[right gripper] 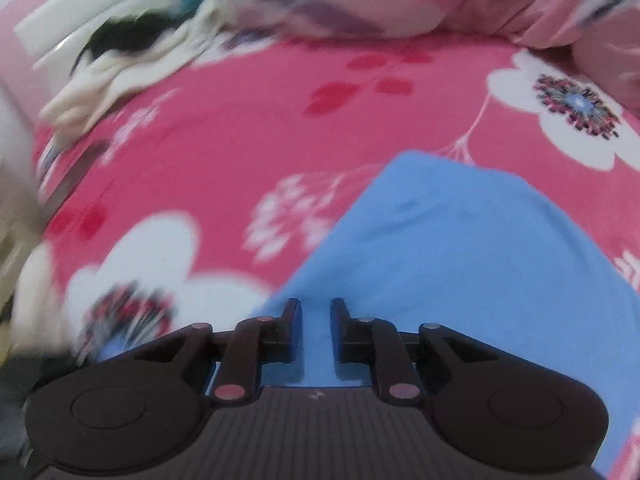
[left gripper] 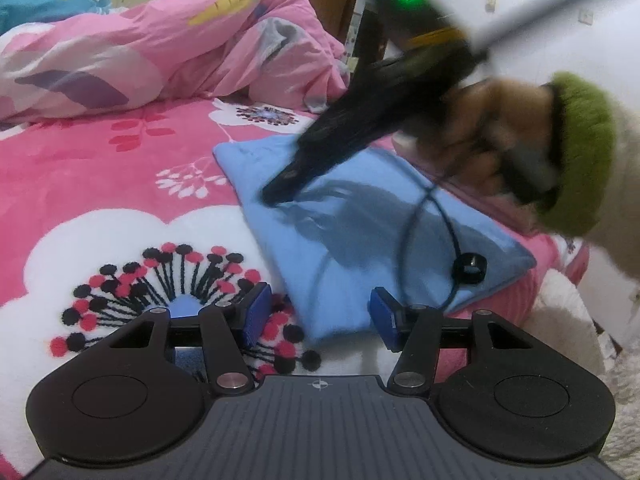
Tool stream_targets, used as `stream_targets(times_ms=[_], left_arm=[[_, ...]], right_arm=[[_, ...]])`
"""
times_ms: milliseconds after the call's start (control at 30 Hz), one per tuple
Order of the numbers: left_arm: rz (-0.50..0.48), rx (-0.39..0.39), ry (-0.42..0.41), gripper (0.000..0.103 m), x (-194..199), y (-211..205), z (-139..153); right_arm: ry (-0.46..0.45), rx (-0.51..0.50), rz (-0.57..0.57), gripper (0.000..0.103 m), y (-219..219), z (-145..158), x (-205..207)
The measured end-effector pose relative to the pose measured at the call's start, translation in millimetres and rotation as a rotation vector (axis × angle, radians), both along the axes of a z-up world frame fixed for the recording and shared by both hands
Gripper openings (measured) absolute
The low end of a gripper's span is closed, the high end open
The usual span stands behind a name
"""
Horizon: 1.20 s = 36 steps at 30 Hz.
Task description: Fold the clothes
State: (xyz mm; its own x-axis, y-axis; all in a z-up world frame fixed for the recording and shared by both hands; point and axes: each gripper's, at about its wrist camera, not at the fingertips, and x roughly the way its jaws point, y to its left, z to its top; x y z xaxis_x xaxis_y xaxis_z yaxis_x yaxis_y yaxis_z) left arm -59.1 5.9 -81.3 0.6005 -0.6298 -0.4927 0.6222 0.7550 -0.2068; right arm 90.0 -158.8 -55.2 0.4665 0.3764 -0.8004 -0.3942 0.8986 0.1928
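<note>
A folded light-blue cloth [left gripper: 360,240] lies flat on the pink flowered bed sheet [left gripper: 100,152]. My left gripper [left gripper: 322,316] is open, and the cloth's near corner lies under the space between its blue pads [left gripper: 260,312], which do not press it. A hand [left gripper: 480,140] in a green cuff holds my right gripper [left gripper: 276,196], blurred, with its tips down at the cloth's far left part. From the right wrist, the right gripper [right gripper: 316,312] hovers over the blue cloth [right gripper: 460,248], its jaws a narrow slit apart with nothing pinched.
A bunched pink duvet [left gripper: 160,40] fills the back of the bed. A black cable with a ring [left gripper: 468,268] trails over the cloth. White and black garments [right gripper: 120,52] lie at the far left. The bed's right edge [left gripper: 560,320] drops off beside the cloth.
</note>
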Motion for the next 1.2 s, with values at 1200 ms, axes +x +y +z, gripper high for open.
stream_targets(times_ms=[1200], left_arm=[[-0.014,-0.003,-0.019,0.056,-1,1,-4]], right_arm=[[-0.113,0.147,-0.188,0.028,-18,6,84]])
